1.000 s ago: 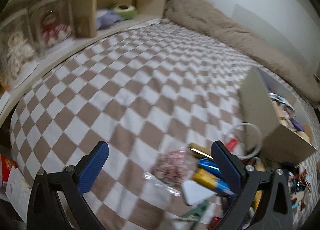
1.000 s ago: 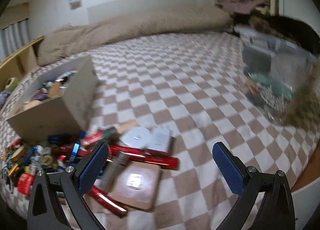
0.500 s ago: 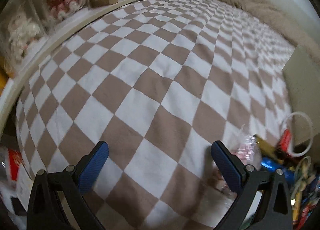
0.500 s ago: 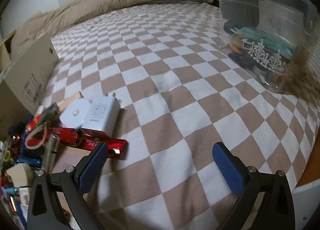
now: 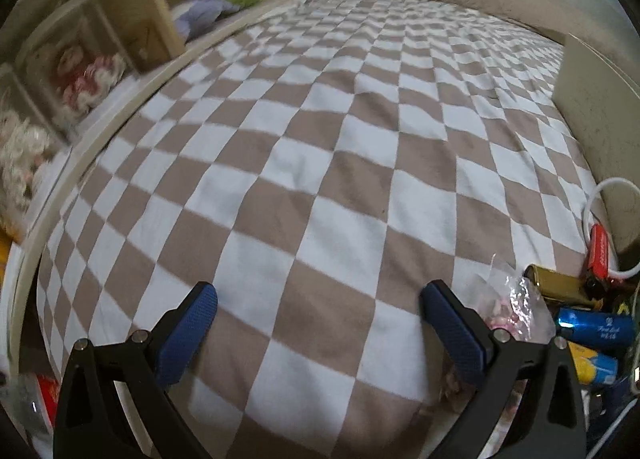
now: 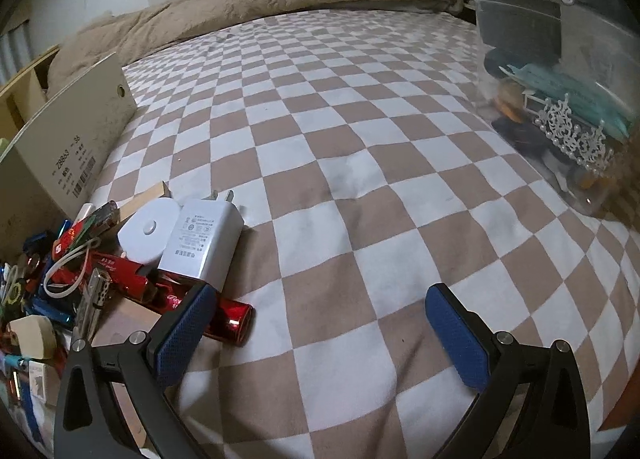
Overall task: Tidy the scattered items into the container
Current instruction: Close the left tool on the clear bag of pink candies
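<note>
We hold our left claw [image 5: 318, 317] and right claw [image 6: 320, 319] wide open and empty, low over the checkered bed [image 6: 360, 163]. Nearest the right claw lie one red tube [image 6: 228, 319], one white charger [image 6: 206, 241] and one round white puck [image 6: 146, 233], heaped at the bed's left edge. Beyond them stands one cardboard box [image 6: 68, 155], and one clear bin [image 6: 540, 71] at the right edge.

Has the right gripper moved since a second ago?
Yes. The right gripper has dropped closer to the bed, swinging right: the white charger now sits larger, by its left finger.

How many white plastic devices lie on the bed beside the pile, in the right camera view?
2: a round puck and a wall charger leaning against it. The pile may hide others.
</note>
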Available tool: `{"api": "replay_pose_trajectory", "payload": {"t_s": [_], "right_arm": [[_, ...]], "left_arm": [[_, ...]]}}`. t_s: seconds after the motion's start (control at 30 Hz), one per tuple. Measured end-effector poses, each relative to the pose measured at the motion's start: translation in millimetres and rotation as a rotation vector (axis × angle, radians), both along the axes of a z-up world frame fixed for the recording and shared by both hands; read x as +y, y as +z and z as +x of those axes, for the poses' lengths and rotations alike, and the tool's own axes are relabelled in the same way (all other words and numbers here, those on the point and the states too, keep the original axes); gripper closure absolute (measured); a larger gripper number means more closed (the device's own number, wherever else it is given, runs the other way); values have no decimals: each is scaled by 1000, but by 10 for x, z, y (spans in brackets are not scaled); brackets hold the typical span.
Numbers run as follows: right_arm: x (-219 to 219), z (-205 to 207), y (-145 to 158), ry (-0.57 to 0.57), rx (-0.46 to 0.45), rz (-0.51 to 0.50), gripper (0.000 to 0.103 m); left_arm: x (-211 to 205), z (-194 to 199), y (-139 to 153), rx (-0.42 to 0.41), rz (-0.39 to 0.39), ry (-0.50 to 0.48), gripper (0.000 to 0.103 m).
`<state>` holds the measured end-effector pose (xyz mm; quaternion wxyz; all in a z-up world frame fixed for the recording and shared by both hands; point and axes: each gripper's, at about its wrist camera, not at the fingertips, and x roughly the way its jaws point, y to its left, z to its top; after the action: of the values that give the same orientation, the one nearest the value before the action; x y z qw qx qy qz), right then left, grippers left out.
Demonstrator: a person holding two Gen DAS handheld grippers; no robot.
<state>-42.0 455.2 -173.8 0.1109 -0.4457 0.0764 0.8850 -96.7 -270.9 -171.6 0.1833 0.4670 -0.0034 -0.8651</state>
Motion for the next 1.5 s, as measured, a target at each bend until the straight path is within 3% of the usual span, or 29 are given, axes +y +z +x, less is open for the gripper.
{"api": "replay_pose_trajectory", "payload": {"t_s": [0.33,0.5,0.63,0.8,1.03,1.13,1.33,1.5], "right_arm": [[1,-9,-15,-16,43,8,0],[0,0,-24,-16,49,7,0],[-1,3,-25,-15,53,6,0],[2,6,-25,-15,54,5,0],[59,126,63,-50,89,-20,0],[115,215,144,-85,140,-48,0],[-153,46,257,-2,165,19,0],[-403,-157,205,72,105,100,0]], "left_arm": [[-58,112,102,67,71,6,0],[79,273,301,156,139,-73,0],[270,256,310,138,149,-155,0],[459,181,146,49,91,-231,0],[549,188,80,14,85,-287,0],[676,197,46,7,19,-321,0],[644,119,15,-25,-20,-281,0],[467,158,52,-5,-78,-201,0]]}}
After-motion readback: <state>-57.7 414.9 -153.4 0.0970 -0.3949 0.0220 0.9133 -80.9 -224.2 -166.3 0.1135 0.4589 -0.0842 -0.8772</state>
